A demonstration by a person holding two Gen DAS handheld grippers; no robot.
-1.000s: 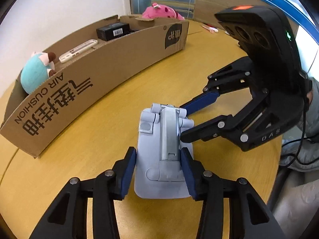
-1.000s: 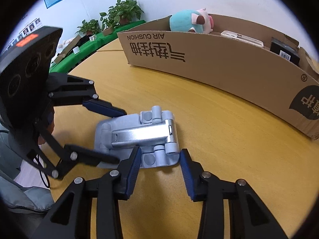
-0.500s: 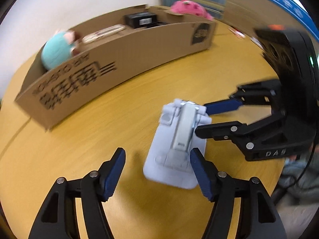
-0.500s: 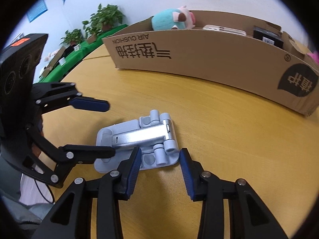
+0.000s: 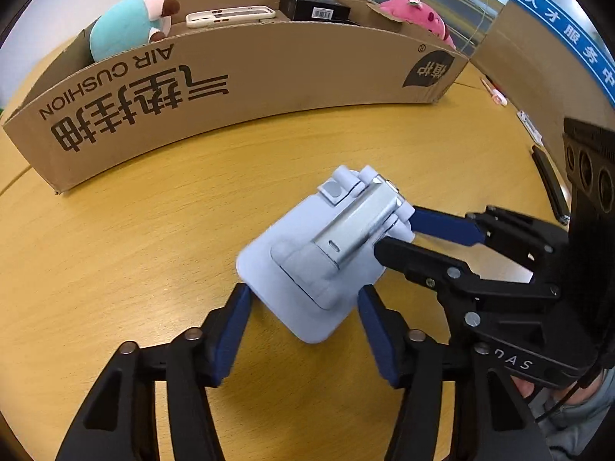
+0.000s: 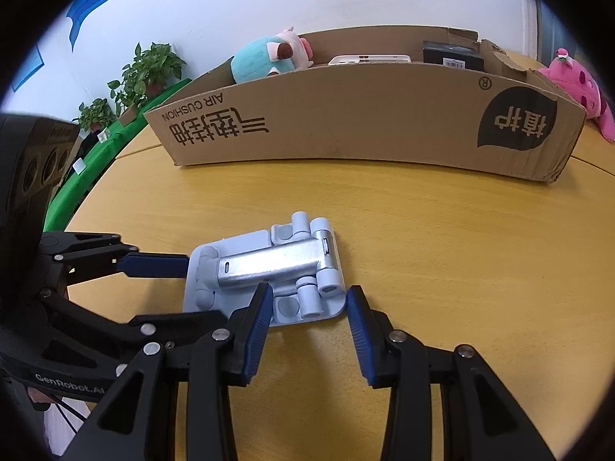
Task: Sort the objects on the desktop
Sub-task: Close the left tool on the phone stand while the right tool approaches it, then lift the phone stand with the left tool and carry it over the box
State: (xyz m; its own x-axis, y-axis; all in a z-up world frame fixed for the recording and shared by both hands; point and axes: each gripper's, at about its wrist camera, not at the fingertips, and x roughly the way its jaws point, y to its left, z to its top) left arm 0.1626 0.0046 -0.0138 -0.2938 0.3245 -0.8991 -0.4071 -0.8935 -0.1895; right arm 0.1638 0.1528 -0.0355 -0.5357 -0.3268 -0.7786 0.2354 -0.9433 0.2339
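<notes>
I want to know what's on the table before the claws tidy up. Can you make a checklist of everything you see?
Surface: round wooden table, bare around the stand.
Job's things: pale blue folded phone stand lying flat; cardboard box holds a teal plush, white phone case, black box.
Clutter: pink plush beside the box; pens at the table edge.
Grippers: left gripper jaws closing around the stand's base; right gripper straddles the hinge end, pads not clearly pressing.
Cables: black cable near a grey sleeve.
Surroundings: white wall, potted plants, blue sign.
</notes>
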